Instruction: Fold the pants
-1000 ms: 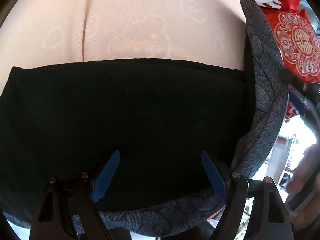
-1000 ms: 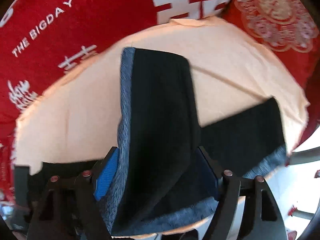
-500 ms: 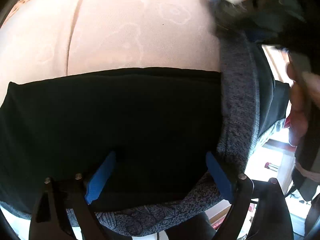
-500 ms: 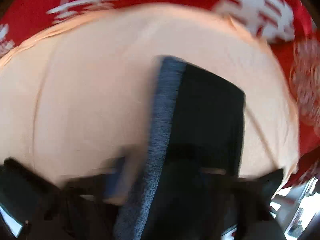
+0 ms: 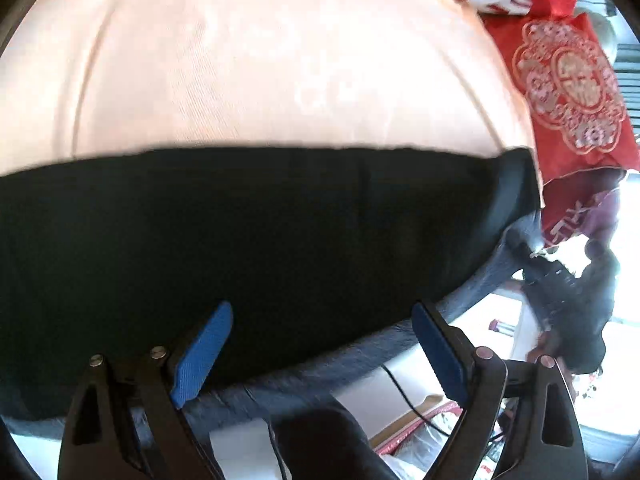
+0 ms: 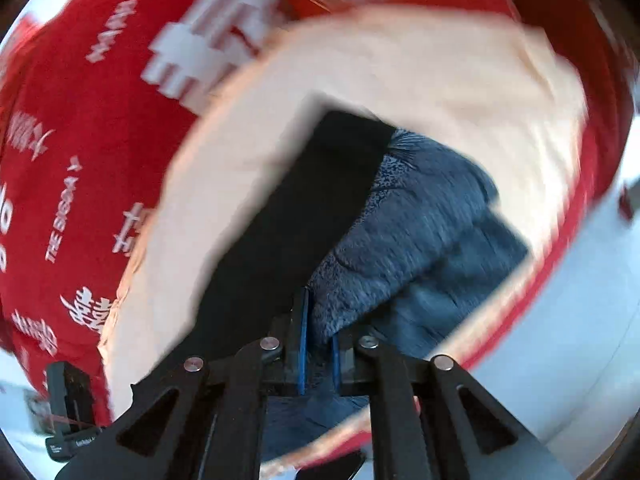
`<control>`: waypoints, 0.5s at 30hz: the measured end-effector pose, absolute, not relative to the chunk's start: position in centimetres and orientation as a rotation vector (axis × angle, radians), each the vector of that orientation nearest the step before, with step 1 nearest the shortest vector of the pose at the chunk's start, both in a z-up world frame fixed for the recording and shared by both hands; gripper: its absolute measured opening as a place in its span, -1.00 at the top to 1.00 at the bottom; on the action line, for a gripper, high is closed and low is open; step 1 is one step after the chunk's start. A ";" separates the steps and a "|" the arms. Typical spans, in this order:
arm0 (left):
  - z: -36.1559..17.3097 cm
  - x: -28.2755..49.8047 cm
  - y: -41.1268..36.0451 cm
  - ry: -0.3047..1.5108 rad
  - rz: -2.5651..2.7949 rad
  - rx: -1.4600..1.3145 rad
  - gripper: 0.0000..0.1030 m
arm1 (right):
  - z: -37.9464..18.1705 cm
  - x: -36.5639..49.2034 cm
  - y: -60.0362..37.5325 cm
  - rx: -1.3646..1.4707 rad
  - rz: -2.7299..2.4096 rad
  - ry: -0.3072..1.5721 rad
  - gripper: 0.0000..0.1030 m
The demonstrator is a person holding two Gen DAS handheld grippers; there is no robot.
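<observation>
Right gripper pinched on pants stretching straight ahead across the cloth; left gripper gaping, empty, over their near edge

Both pictures are round and bent at the edges, with dark corners. Bright light pours in at the lower right of each and washes it out white. The right wrist picture is smeared with blur all over. The pale cloth glares.

Pale peach cloth spread flat, red fabric with white lettering beneath it on the left, red cushion with ornate medallion pattern far right, black cable near edge
</observation>
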State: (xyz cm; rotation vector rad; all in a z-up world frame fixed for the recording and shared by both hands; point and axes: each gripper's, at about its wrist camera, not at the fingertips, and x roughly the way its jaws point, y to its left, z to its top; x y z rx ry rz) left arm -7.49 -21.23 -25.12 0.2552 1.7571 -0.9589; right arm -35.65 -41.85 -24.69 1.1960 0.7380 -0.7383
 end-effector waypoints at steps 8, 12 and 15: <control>-26.2 -8.7 -23.1 1.761 -0.905 0.296 -0.77 | -26.3 -39.5 -44.4 1.439 -0.634 0.485 -0.41; -26.4 -9.4 -23.4 1.763 -0.872 0.281 -0.77 | -26.9 -39.3 -45.7 1.457 -0.593 0.480 0.33; -25.8 -9.5 -22.3 1.755 -0.878 0.240 -0.77 | -25.2 -39.6 -46.1 1.376 -0.580 0.528 0.87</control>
